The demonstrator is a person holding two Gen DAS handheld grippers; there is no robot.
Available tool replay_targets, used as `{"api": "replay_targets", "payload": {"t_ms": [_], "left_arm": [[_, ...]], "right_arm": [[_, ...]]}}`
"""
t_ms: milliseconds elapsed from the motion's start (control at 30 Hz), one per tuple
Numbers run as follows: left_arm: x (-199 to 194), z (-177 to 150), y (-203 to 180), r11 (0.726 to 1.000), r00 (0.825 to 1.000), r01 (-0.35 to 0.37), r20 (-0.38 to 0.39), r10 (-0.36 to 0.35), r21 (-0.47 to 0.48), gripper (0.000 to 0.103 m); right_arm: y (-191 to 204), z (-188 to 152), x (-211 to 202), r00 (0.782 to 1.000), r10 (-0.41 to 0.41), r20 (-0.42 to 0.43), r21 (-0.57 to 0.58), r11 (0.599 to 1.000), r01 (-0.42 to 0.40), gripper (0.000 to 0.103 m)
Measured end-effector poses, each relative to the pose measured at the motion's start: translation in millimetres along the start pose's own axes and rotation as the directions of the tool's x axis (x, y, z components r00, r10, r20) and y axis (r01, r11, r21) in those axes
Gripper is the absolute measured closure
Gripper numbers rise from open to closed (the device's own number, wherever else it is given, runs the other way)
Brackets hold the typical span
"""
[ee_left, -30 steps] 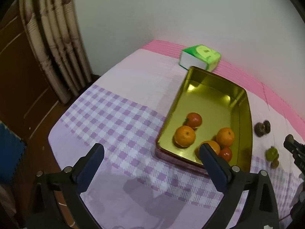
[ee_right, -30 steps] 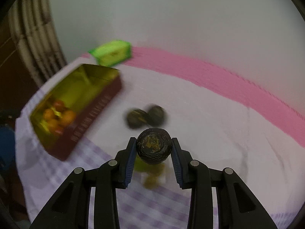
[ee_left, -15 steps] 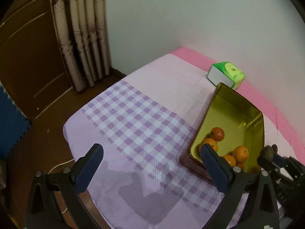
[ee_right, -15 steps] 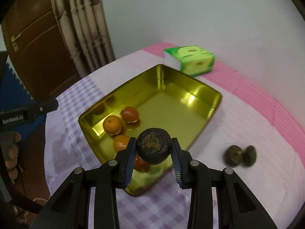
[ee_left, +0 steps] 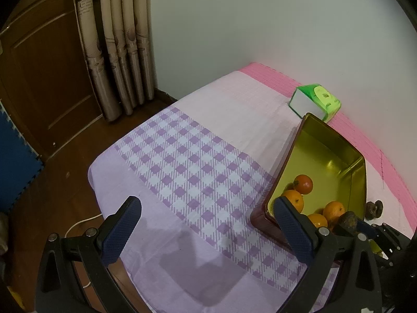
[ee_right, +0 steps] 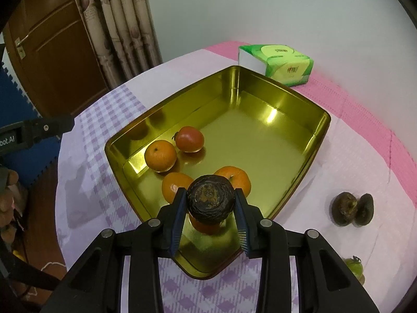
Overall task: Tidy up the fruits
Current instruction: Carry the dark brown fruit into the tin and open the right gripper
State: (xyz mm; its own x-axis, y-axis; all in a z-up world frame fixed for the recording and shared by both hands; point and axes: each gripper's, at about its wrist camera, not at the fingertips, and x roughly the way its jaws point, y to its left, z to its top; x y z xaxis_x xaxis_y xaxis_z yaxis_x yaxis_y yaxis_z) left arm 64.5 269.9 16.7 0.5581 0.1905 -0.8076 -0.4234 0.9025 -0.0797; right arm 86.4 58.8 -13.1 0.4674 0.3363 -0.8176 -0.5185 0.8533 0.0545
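Note:
My right gripper (ee_right: 210, 208) is shut on a dark wrinkled fruit (ee_right: 210, 200) and holds it above the near corner of the gold tin tray (ee_right: 322, 127). In the tray lie several oranges (ee_right: 160, 155) and a red tomato (ee_right: 189, 139). Two more dark fruits (ee_right: 351, 210) lie on the cloth to the right of the tray, and a green fruit (ee_right: 354, 267) lies nearer. My left gripper (ee_left: 208, 230) is open and empty above the checked cloth, left of the tray (ee_left: 361, 182). The held dark fruit (ee_left: 348, 223) also shows in the left wrist view.
A green tissue pack (ee_right: 277, 61) lies behind the tray near the wall. The table (ee_left: 182, 161) has a purple checked cloth; its left edge drops to the floor. A curtain (ee_left: 117, 39) and a wooden door (ee_left: 44, 73) stand to the left.
My right gripper has carried the dark fruit left from the cloth to above the tray. My left gripper has pulled back and turned left, so the tray sits further right in its view.

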Motion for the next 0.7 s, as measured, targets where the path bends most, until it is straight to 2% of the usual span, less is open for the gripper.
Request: {"api": "replay_targets", "payload": {"t_ms": [700], "left_arm": [[0.6, -3.6, -13.6, 0.998, 1.0, 0.018, 0.003, -0.018, 0.059, 0.002]], "right_arm": [[-5.2, -3.9, 4.3, 1.0, 0.002, -0.008, 0.028, 1.0, -0.002, 0.063]]}}
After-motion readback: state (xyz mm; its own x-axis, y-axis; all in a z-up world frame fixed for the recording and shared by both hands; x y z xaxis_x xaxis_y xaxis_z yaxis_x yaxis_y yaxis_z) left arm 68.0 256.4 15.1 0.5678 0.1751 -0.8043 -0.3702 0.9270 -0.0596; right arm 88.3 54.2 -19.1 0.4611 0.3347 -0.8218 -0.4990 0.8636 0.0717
